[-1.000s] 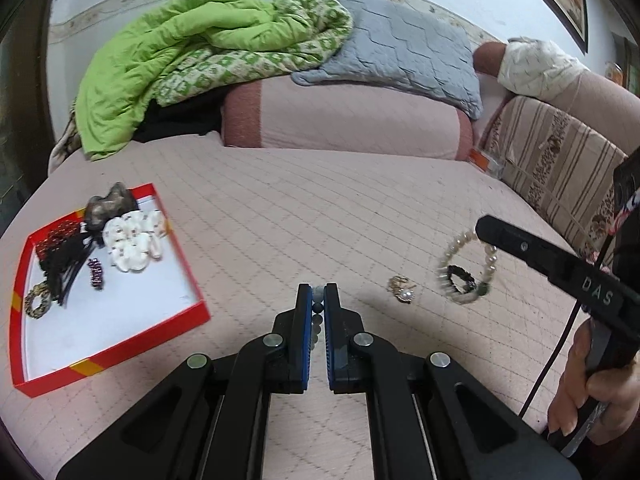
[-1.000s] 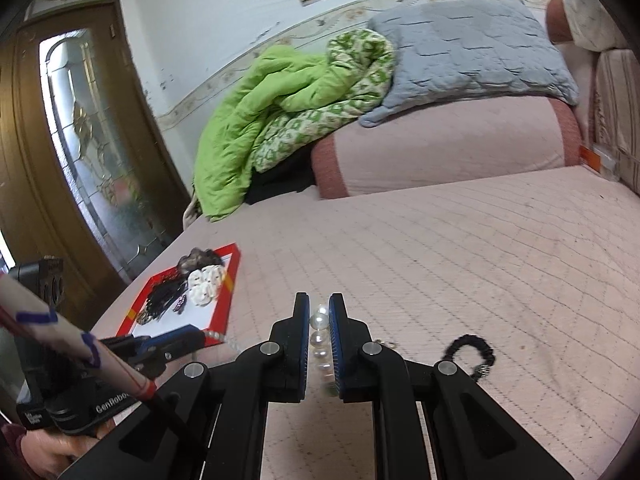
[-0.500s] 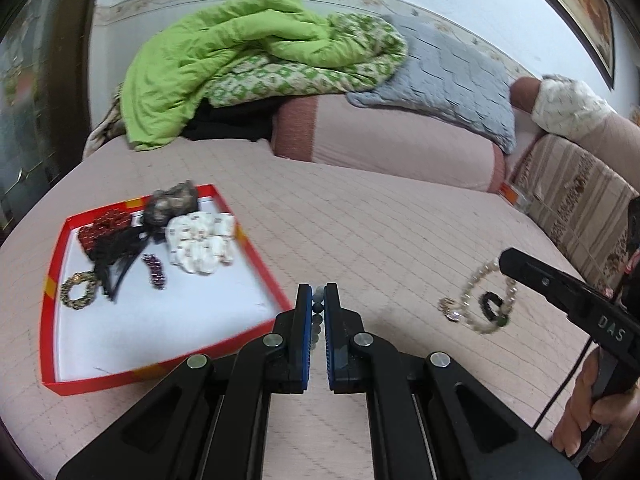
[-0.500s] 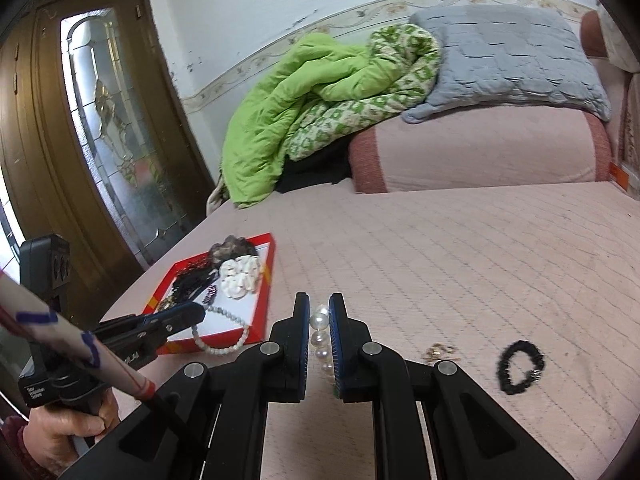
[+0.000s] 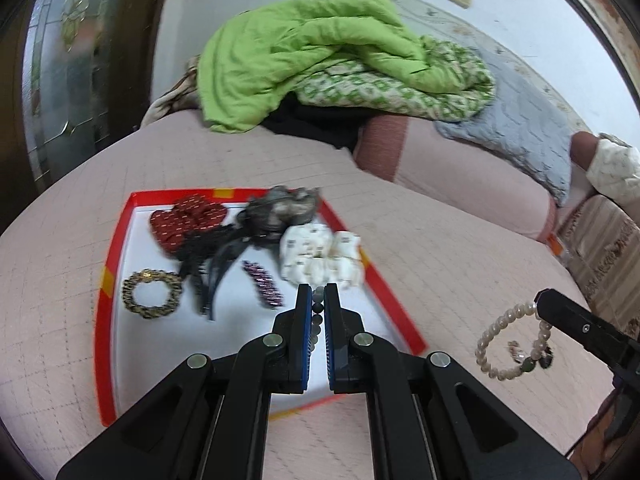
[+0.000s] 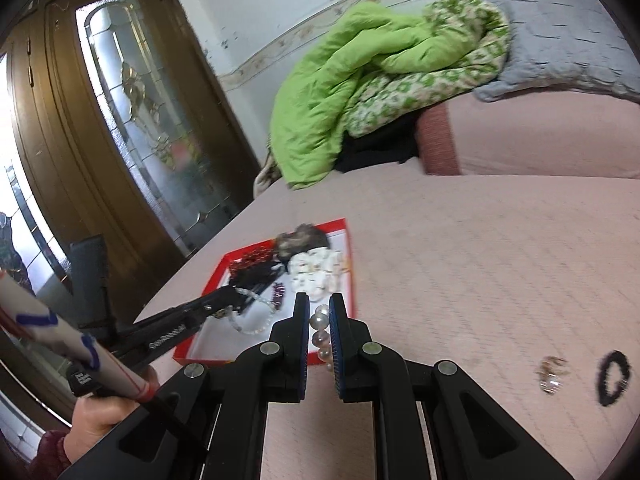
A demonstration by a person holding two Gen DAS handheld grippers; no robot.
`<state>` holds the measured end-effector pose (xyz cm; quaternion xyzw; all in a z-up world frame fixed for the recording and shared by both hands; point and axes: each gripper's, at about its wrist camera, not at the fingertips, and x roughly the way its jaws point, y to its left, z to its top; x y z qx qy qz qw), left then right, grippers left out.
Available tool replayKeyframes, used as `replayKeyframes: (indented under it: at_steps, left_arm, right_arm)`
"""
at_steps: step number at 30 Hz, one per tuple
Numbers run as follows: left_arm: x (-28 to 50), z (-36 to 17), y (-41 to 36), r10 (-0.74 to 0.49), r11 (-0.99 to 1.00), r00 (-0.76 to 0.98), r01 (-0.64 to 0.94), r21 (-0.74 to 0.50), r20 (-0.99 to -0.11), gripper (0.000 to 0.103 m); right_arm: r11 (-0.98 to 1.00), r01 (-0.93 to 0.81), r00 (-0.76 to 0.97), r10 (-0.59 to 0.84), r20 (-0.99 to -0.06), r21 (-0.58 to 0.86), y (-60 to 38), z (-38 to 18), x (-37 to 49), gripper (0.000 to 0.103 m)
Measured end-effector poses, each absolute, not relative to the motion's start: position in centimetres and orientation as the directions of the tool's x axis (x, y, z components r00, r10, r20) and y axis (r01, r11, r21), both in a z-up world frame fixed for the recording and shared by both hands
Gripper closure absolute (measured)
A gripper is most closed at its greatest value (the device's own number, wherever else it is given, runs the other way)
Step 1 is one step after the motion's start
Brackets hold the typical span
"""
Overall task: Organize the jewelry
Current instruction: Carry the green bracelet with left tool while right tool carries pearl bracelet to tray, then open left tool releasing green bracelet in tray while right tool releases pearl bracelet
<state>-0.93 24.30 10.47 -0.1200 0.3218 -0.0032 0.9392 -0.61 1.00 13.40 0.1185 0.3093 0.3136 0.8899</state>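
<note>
Two tools, each pinching bead bracelet [image 5: 511, 344]

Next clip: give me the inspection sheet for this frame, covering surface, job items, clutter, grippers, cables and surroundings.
Surface: pink quilted bed.
Job's things: red tray holds a gold bracelet, hair accessories and other pieces; ring and black band lie on the bed.
Clutter: green quilt, grey pillow.
Grippers: left gripper shut on a small-bead bracelet above the tray; right gripper shut on a pearl bracelet.
Cables: one below the right gripper.
Surroundings: glass-panelled door.
</note>
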Motion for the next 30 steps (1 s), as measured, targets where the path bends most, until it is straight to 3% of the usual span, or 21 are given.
replayKeyframes:
  at_steps: [10,19,30]
  left_arm:
    - [1.8,8.1,26.5,-0.041,0.968,0.74,-0.137,-0.21,-0.671,0.098]
    - [3.7,6.8,25.8,-0.005,0.979,0.704,-0.141,-0.147,-0.71,0.098]
    - [3.4,5.9,26.8,0.034,0.978,0.676,-0.175,-0.116,-0.736,0.097]
  right_arm:
    - [0.698,-0.512,0.478,0.715,-0.509,0.501,9.0,10.6,4.8,0.092]
    - [0.765,-0.42,0.475,0.644,-0.6,0.488,7.8,6.4,7.5,0.092]
    - [0.787,-0.421,0.478,0.616,-0.626,0.452,8.4,5.1,7.8,0.092]
